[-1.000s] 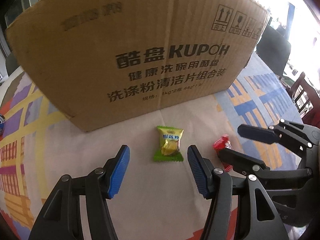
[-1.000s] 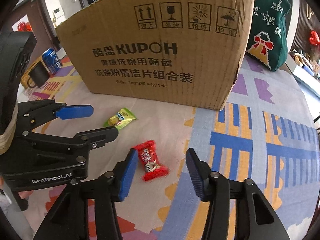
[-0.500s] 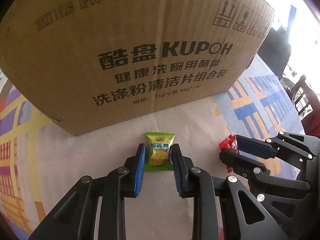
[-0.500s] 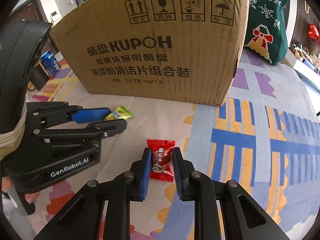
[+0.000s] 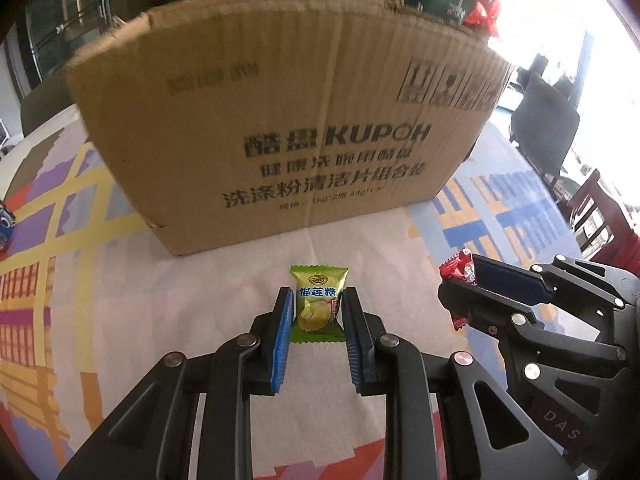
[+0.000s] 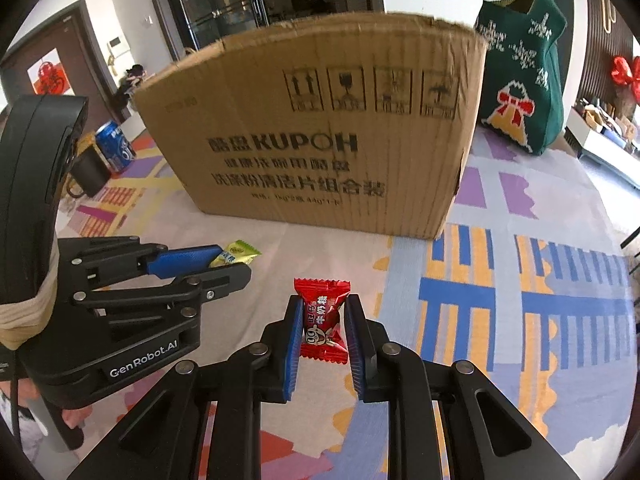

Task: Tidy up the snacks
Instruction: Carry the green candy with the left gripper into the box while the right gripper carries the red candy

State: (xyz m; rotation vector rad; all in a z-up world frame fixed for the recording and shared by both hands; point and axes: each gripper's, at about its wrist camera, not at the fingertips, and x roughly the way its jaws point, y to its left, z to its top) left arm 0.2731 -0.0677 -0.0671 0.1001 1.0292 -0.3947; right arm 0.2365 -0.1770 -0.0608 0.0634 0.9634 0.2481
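Left claw (image 5: pixel 316 312) clamps the green candy (image 5: pixel 318 300), right claw (image 6: pixel 322 326) the red candy (image 6: pixel 323 320); both remain outside the box (image 5: pixel 280 120) upper centre.

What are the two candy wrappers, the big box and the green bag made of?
Green candy and red candy: glossy printed plastic film, judging by the sheen and crimped, zigzag-cut ends. Box: matte brown corrugated cardboard, with ribbing visible through its face and ragged top edge. Bag: apparently knitted yarn, soft and matte, its snowflake pattern stepped like stitches.
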